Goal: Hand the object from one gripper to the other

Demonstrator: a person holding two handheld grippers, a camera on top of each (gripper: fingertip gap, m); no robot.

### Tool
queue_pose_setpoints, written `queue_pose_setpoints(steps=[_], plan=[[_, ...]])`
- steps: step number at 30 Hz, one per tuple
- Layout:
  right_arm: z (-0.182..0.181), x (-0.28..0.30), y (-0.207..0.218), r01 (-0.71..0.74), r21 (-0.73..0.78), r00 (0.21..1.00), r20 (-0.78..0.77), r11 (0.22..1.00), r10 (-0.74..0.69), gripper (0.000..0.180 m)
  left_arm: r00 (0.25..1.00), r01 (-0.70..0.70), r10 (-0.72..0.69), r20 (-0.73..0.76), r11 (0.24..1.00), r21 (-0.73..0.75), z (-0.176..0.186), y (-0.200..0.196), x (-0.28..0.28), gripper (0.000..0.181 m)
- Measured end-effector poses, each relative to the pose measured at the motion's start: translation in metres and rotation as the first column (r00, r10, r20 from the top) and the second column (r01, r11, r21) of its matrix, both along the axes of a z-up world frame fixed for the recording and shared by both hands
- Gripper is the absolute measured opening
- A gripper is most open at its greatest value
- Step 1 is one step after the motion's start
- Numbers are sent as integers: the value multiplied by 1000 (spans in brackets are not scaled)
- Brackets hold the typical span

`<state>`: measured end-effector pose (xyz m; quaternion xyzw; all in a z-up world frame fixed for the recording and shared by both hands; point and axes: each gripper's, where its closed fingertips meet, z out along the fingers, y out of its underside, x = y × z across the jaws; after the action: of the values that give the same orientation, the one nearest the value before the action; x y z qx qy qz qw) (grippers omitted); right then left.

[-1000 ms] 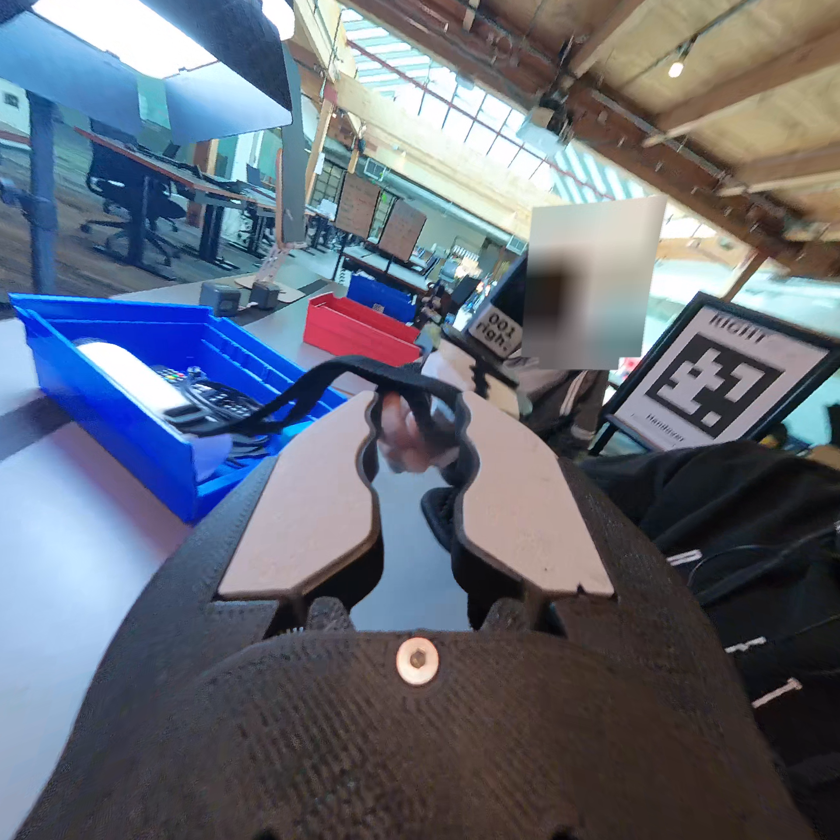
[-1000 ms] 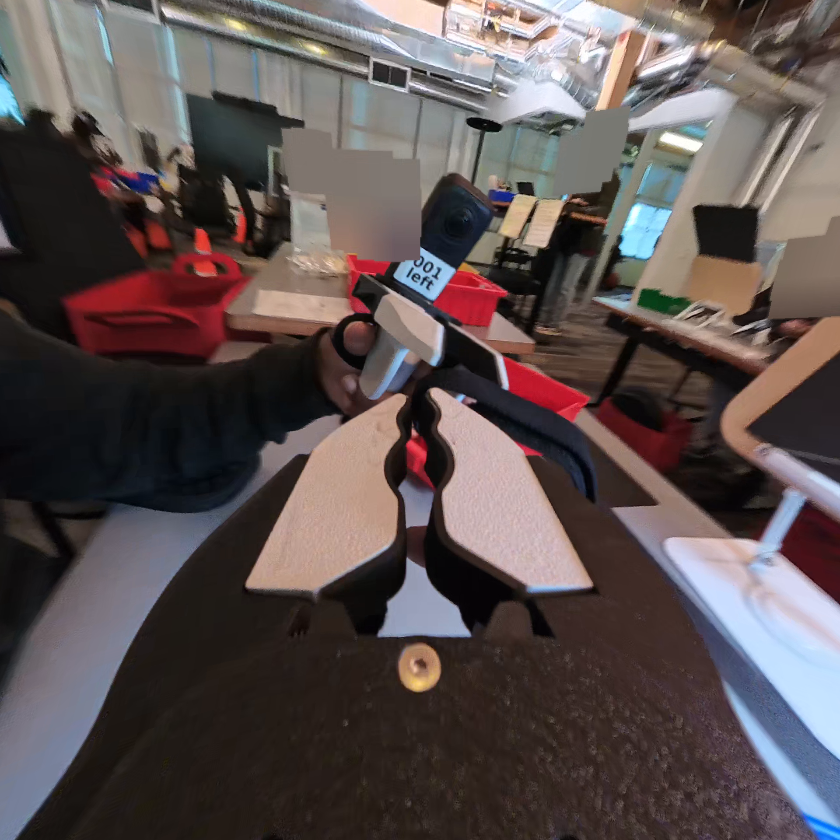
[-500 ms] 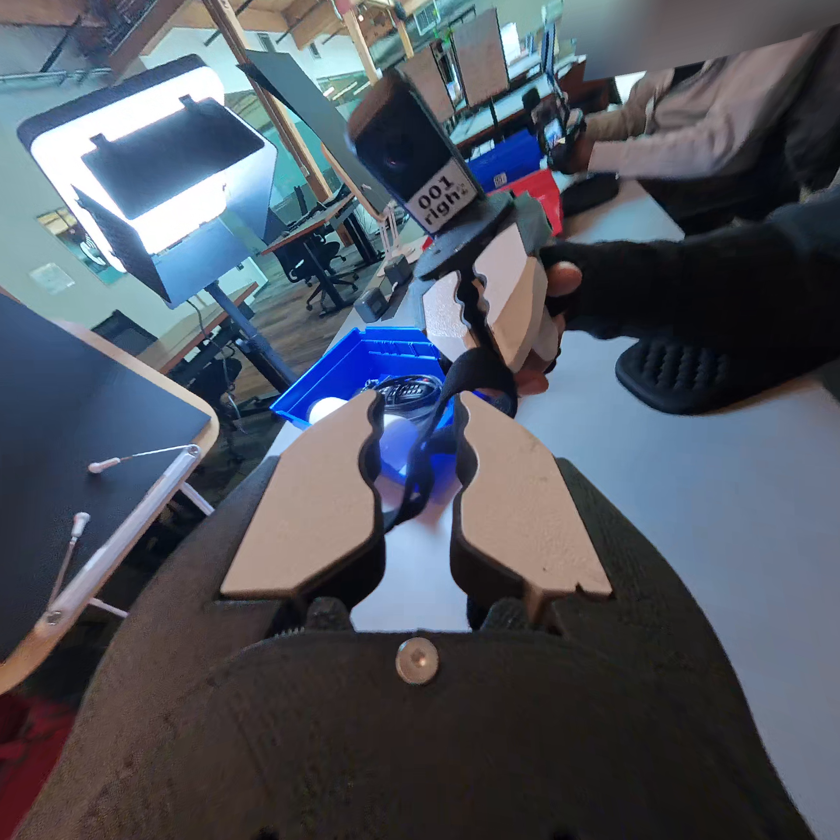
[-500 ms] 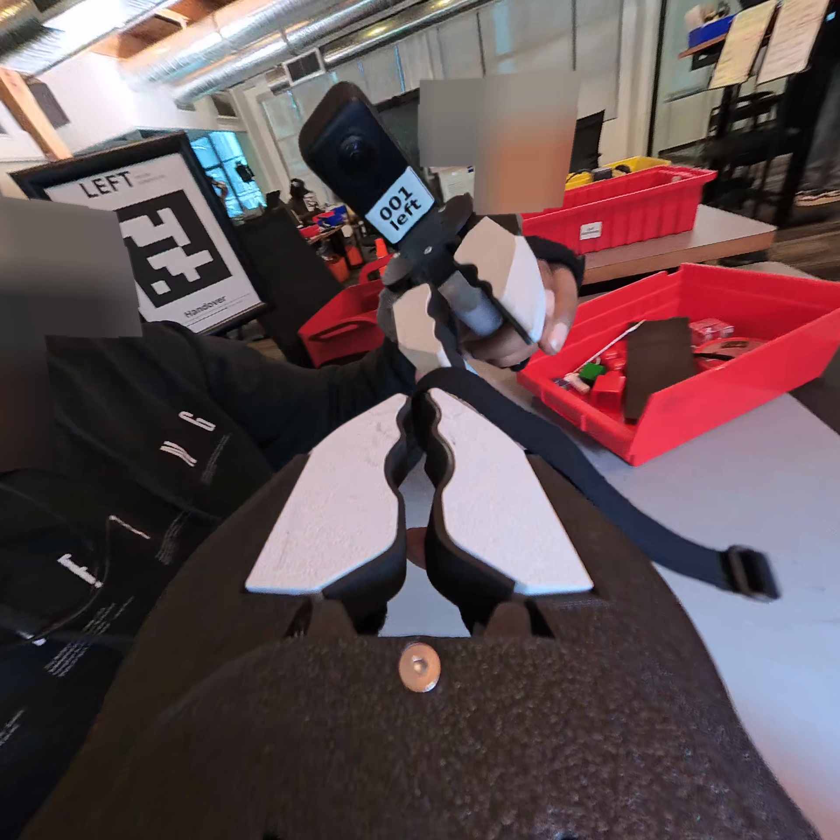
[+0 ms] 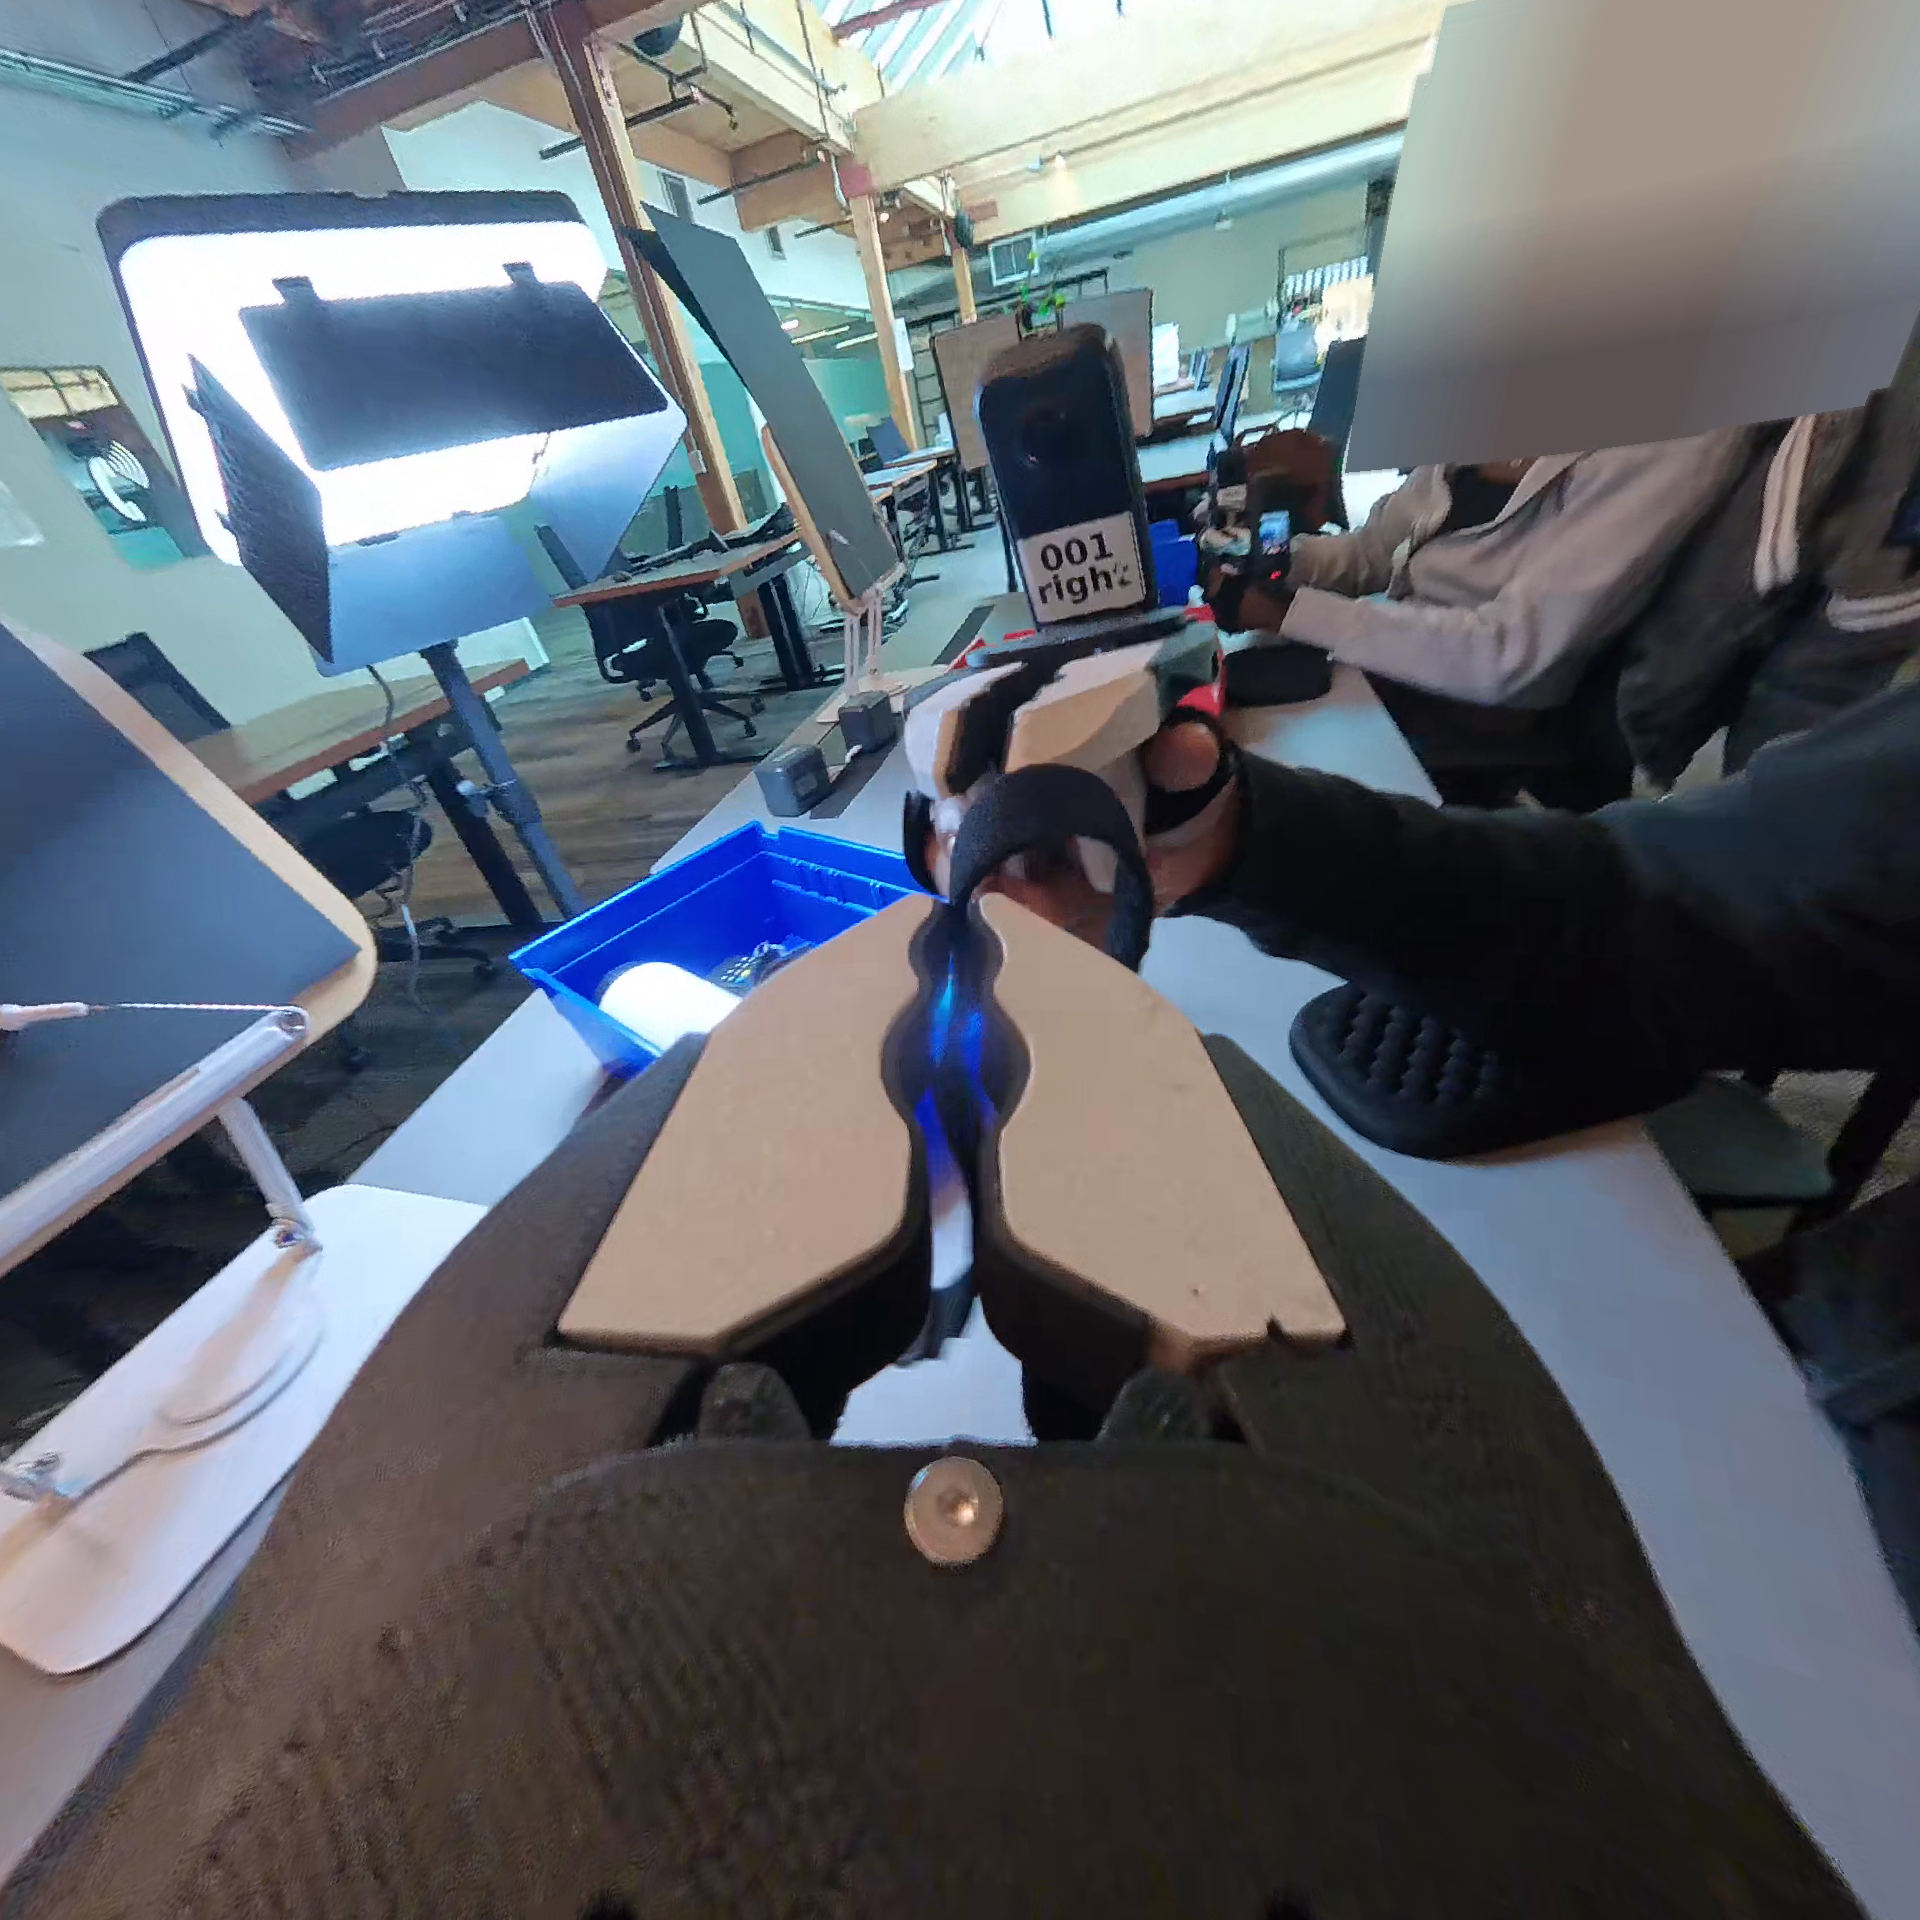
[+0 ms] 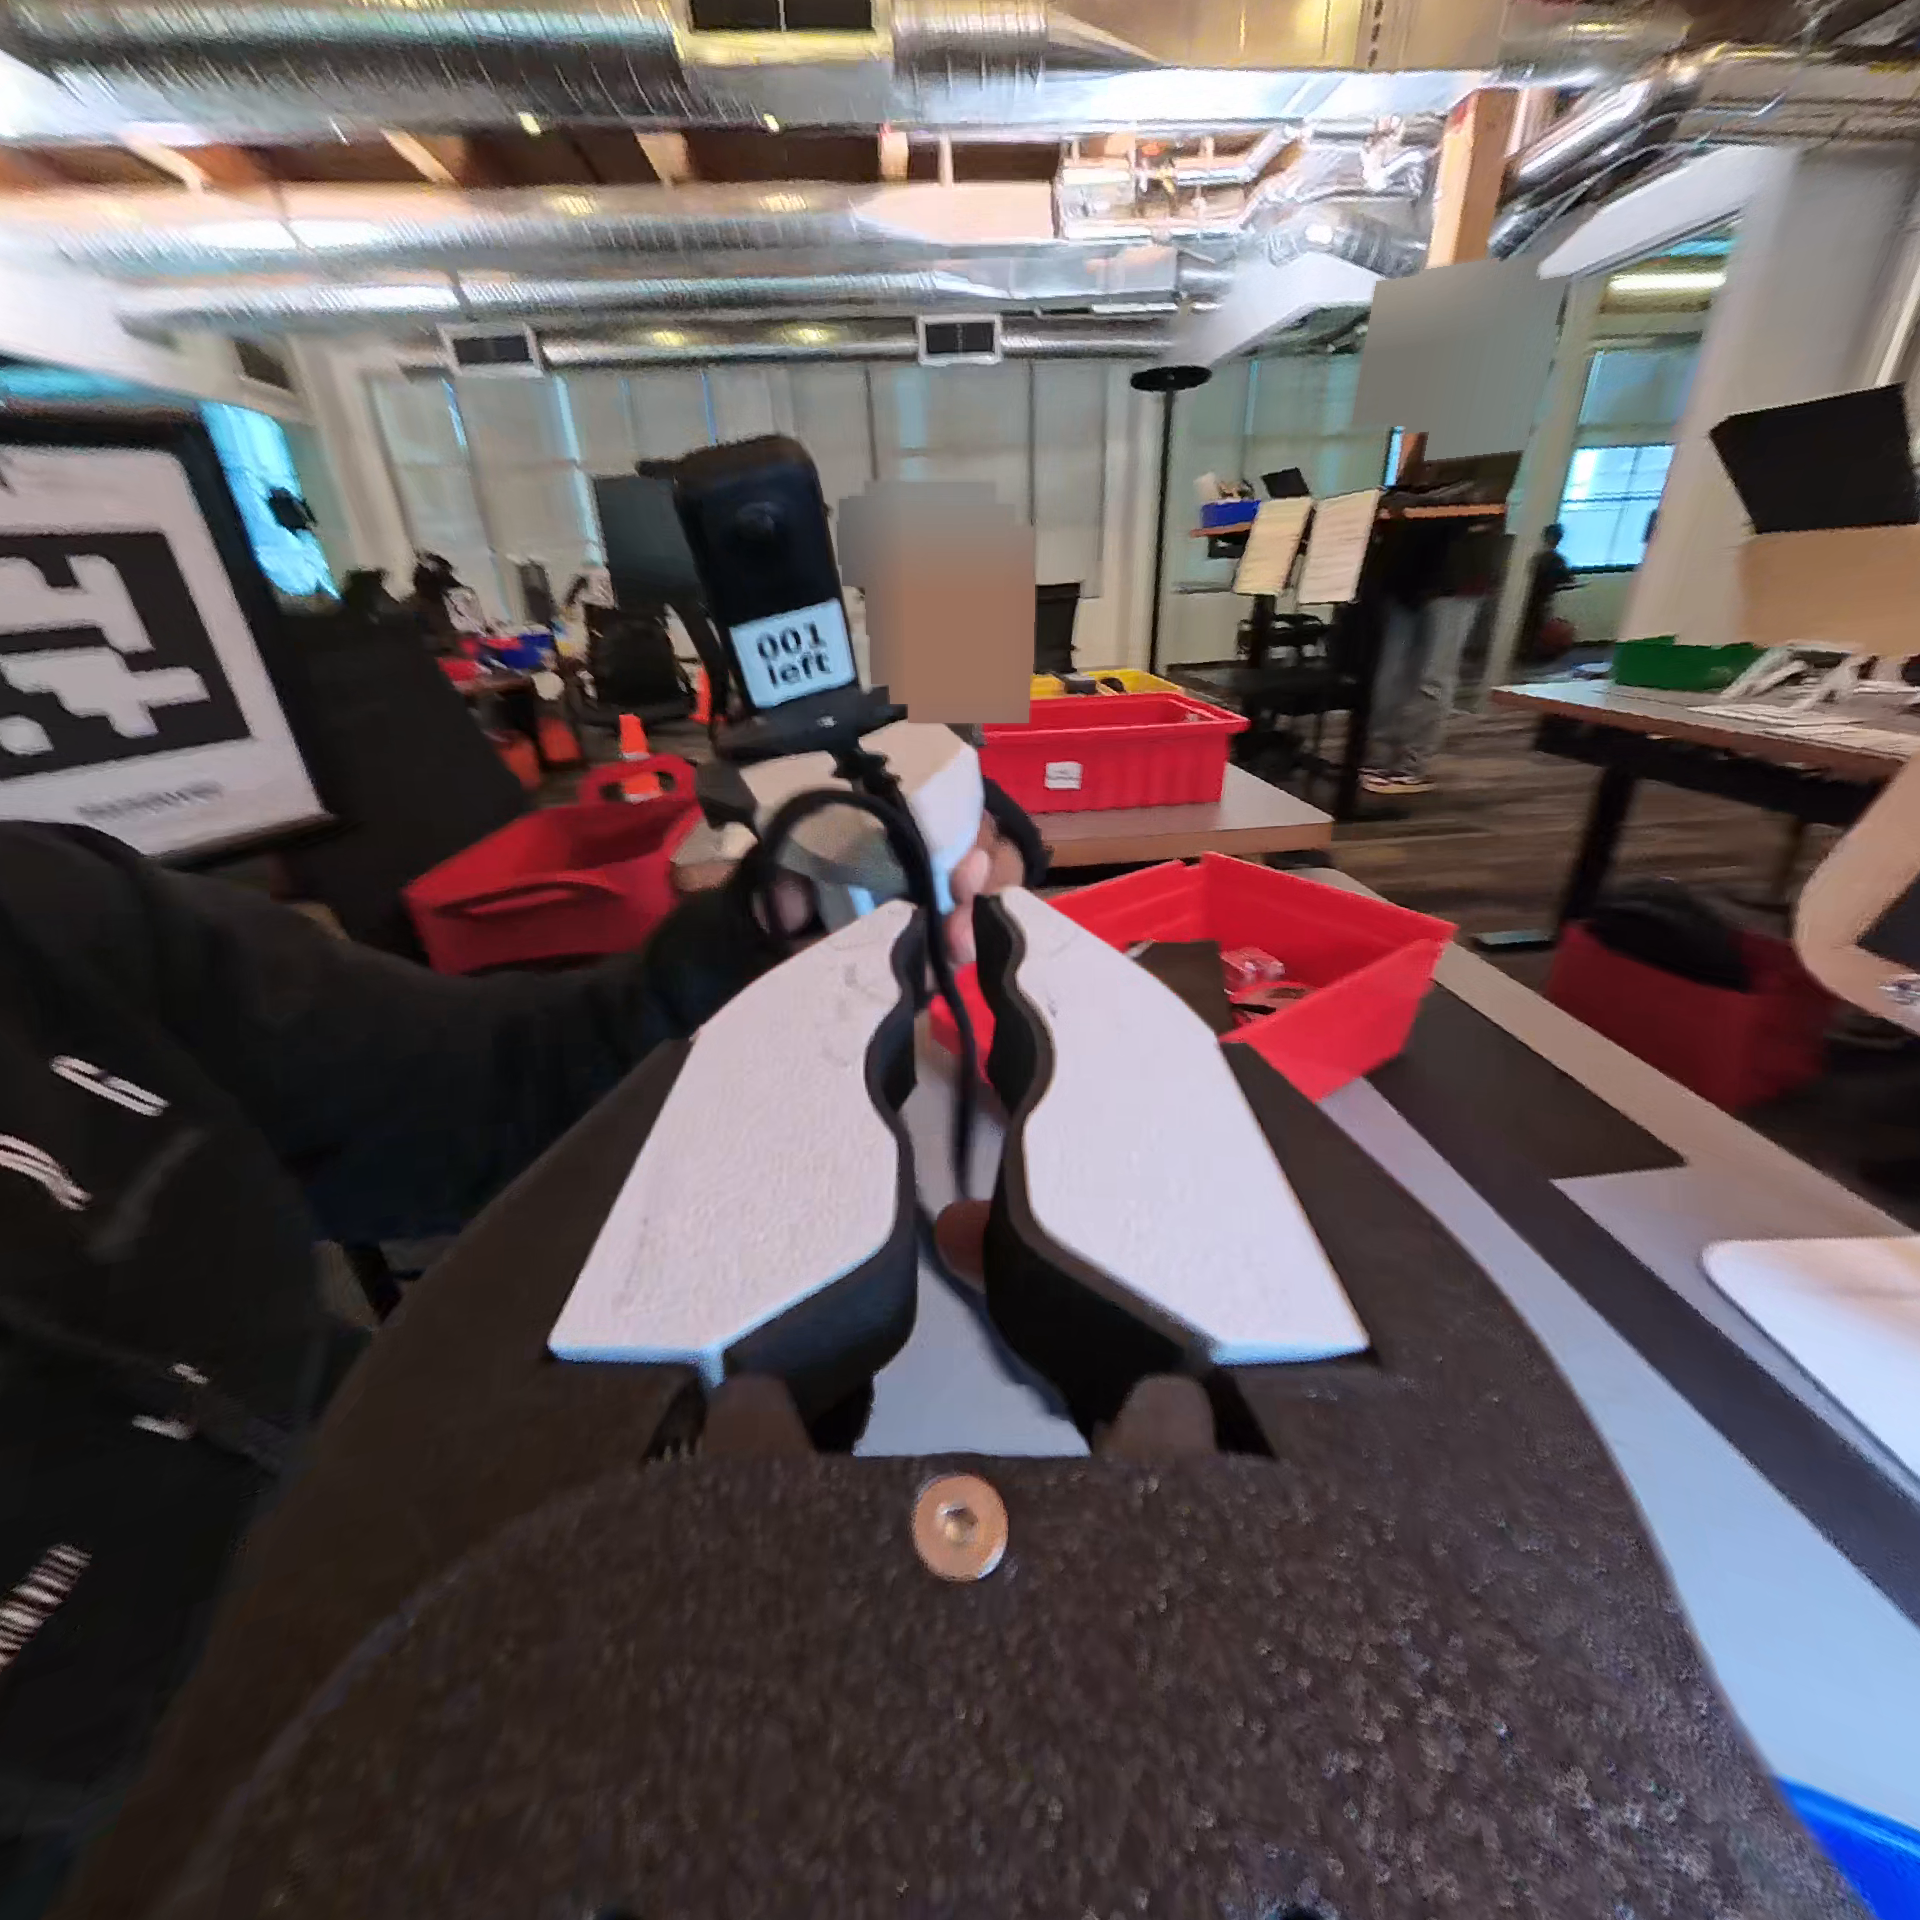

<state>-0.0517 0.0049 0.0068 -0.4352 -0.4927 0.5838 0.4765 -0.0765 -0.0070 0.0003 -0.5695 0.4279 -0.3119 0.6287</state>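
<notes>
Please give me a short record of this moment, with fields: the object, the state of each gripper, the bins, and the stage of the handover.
object: black strap, looped in the air between the two grippers
left gripper: shut on the strap at its tips
right gripper: jaws slightly apart, the strap runs through the gap
bins: blue bin beyond the left gripper; red bin beyond the right gripper
surface: grey table
stage: apparently mid-handover; the left gripper seems to have the hold

Grey table (image 5: 1558, 1299) bears blue bin (image 5: 665, 925), red bin (image 6: 1340, 977).
</notes>
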Motion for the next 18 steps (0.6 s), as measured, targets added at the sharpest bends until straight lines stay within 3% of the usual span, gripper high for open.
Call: queue_pose_setpoints(steps=[3,6,8,12,15,18], plan=[[-18,-11,-1,26,77,996,79,997,-32,13,999,41,-40,35,998,-40,2,-3,3,2],[-34,-23,-18,-47,117,989,147,992,29,16,999,34,-33,26,998,-54,-1,-2,7,2],[-41,-30,-17,-18,139,985,175,990,-7,4,997,69,-67,28,996,-59,-2,-8,11,2],[-39,-29,-25,-61,137,985,170,989,37,3,997,68,-66,40,996,-58,-1,-8,12,4],[-29,-24,-29,-89,105,988,132,990,75,3,993,116,-117,-3,989,-88,-11,-10,10,25],[-22,-20,-28,-92,81,992,98,992,84,3,982,177,-185,-43,974,-144,-27,-14,16,24]])
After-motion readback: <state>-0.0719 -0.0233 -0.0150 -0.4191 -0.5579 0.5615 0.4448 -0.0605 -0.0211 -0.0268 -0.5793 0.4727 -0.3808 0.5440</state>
